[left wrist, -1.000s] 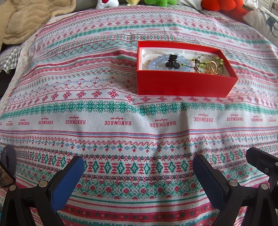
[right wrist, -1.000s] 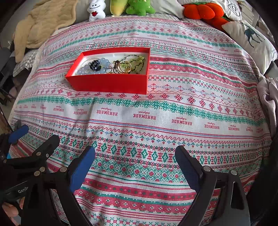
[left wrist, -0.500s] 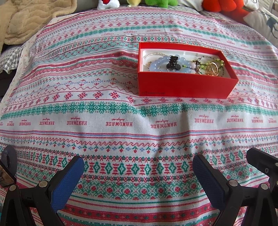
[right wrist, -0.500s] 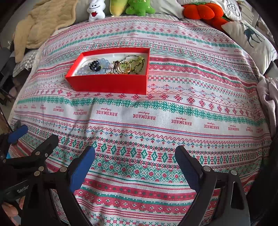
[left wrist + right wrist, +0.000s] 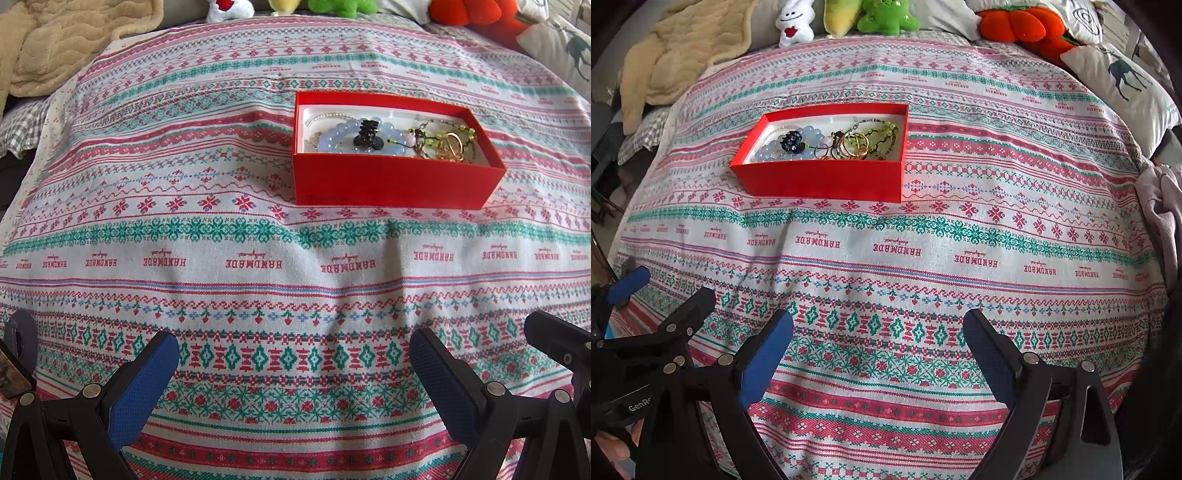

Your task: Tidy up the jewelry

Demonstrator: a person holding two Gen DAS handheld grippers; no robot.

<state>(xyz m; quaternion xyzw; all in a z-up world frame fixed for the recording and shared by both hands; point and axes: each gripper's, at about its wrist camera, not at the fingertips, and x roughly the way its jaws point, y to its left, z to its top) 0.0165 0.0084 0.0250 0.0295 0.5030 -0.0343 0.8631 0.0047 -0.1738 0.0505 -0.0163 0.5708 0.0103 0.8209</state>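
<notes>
A red box (image 5: 391, 181) (image 5: 827, 179) lies on the patterned cloth, far ahead of both grippers. Inside it are a pale blue bead bracelet (image 5: 336, 138) (image 5: 768, 151), a black hair claw (image 5: 365, 131) (image 5: 792, 141), gold rings (image 5: 450, 147) (image 5: 855, 144), a green bead strand (image 5: 467, 134) (image 5: 886, 133) and a thin pearl chain (image 5: 328, 116). My left gripper (image 5: 295, 373) is open low over the near cloth, nothing between its blue pads. My right gripper (image 5: 879, 350) is open too and holds nothing. The left gripper's frame (image 5: 639, 332) shows at the right wrist view's lower left.
The bed is covered by a red, green and white knit-pattern cloth (image 5: 221, 258). A beige blanket (image 5: 676, 48) lies at the far left. Plush toys (image 5: 879, 16) and an orange pumpkin cushion (image 5: 1019, 24) line the far edge. A deer pillow (image 5: 1123, 81) and a grey garment (image 5: 1163, 206) are at the right.
The left wrist view has shifted slightly, so the box sits a little lower in frame. The right gripper has barely moved. Both stay open.
</notes>
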